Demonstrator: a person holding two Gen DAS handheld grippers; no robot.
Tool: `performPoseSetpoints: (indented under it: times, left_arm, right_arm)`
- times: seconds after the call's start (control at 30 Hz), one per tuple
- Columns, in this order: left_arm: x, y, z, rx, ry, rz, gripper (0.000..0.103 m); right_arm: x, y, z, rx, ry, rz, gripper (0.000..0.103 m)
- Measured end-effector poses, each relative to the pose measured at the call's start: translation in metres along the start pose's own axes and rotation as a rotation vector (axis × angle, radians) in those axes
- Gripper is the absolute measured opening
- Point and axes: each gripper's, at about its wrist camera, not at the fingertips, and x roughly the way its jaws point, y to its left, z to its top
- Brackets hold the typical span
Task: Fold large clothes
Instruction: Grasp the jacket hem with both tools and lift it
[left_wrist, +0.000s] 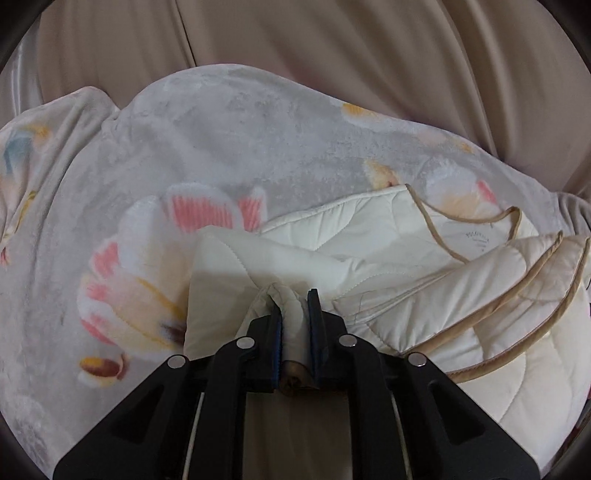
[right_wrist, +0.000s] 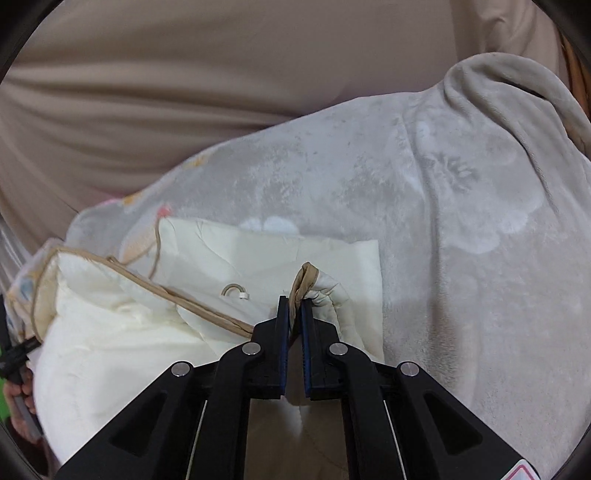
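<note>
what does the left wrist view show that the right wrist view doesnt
Only the left wrist view shows the big pink flower print on the blanket, the printed label inside the cream jacket's neckline, and the left claw shut on a bunched cream fold.

Only the right wrist view shows the small hanging loop, the right claw shut on the tan-trimmed edge, and a hand at the left border.

Both show the cream jacket lying on the grey blanket, with beige fabric behind.

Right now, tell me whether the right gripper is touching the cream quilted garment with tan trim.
Touching. The right wrist view shows the right gripper shut on the cream quilted garment's tan trim, pinched between both fingers.
</note>
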Motion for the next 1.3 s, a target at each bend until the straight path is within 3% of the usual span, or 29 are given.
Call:
performPoseSetpoints:
  times: [0.1, 0.2, 0.27, 0.3, 0.33, 0.4, 0.47, 0.53, 0.6, 0.77, 0.87, 0.9, 0.93, 0.97, 1.0, 1.03, 1.1, 1.2, 1.27, 1.3]
  left_arm:
    - [0.003, -0.002, -0.006, 0.014, -0.020, -0.001, 0.013]
    - [-0.008, 0.002, -0.009, 0.000, -0.063, -0.026, 0.016]
    - [-0.027, 0.005, -0.008, -0.014, -0.097, -0.063, 0.021]
    - [-0.040, 0.009, -0.008, -0.016, -0.116, -0.082, 0.027]
    - [-0.057, 0.015, -0.009, -0.012, -0.141, -0.123, 0.033]
    - [-0.089, 0.024, -0.011, -0.012, -0.207, -0.164, 0.098]
    - [-0.119, 0.032, -0.016, -0.016, -0.311, -0.172, 0.098]
    - [-0.130, 0.030, -0.014, 0.018, -0.334, -0.162, 0.098]
    - [-0.123, 0.027, -0.007, 0.022, -0.311, -0.160, 0.098]
    - [-0.058, 0.025, 0.014, -0.024, -0.148, -0.161, 0.098]
    - [-0.024, 0.021, 0.022, -0.031, -0.071, -0.150, 0.097]
    - [-0.015, 0.020, 0.022, -0.041, -0.043, -0.151, 0.088]
    - [-0.007, 0.018, 0.023, -0.052, -0.013, -0.163, 0.077]
    - [0.000, 0.016, 0.024, -0.055, 0.026, -0.177, 0.054]
    - [0.000, 0.016, 0.024, -0.063, 0.031, -0.162, 0.028]
    - [-0.005, 0.017, 0.024, -0.072, 0.014, -0.156, 0.015]
    - [-0.030, 0.021, 0.027, -0.090, -0.064, -0.174, 0.010]
    - [-0.067, 0.023, 0.033, -0.104, -0.167, -0.206, 0.009]
    - [-0.075, 0.019, 0.037, -0.083, -0.203, -0.141, 0.009]
    - [-0.071, 0.017, 0.037, -0.070, -0.196, -0.122, 0.009]
  right_arm:
    - [0.005, 0.002, -0.003, -0.025, -0.014, -0.014, 0.004]
    - [-0.004, -0.002, -0.005, -0.008, -0.051, 0.031, 0.010]
    - [-0.027, -0.011, -0.006, 0.033, -0.099, 0.107, 0.025]
    - [-0.037, -0.014, -0.005, 0.052, -0.126, 0.137, 0.045]
    - [-0.054, -0.020, -0.006, 0.067, -0.166, 0.173, 0.059]
    - [-0.081, -0.025, -0.004, 0.057, -0.215, 0.201, 0.063]
    - [-0.104, -0.029, -0.005, 0.032, -0.246, 0.204, 0.069]
    - [-0.109, -0.031, -0.006, 0.023, -0.237, 0.197, 0.073]
    - [-0.102, -0.031, -0.005, 0.034, -0.208, 0.189, 0.073]
    - [-0.062, -0.029, 0.003, 0.072, -0.092, 0.169, 0.073]
    - [-0.032, -0.023, 0.007, 0.072, -0.018, 0.155, 0.073]
    - [-0.021, -0.019, 0.008, 0.060, 0.011, 0.130, 0.068]
    - [-0.014, -0.015, 0.008, 0.045, 0.029, 0.116, 0.049]
    - [-0.010, -0.010, 0.008, 0.023, 0.045, 0.099, 0.037]
    - [-0.011, -0.004, 0.008, -0.006, 0.034, 0.090, 0.018]
    - [-0.018, 0.001, 0.009, -0.027, 0.000, 0.083, 0.011]
    - [-0.050, 0.011, 0.015, -0.069, -0.130, 0.097, 0.009]
    - [-0.095, 0.010, 0.025, -0.035, -0.284, 0.228, 0.008]
    - [-0.102, 0.012, 0.027, -0.052, -0.330, 0.182, 0.008]
    - [-0.094, 0.011, 0.028, -0.059, -0.309, 0.153, 0.008]
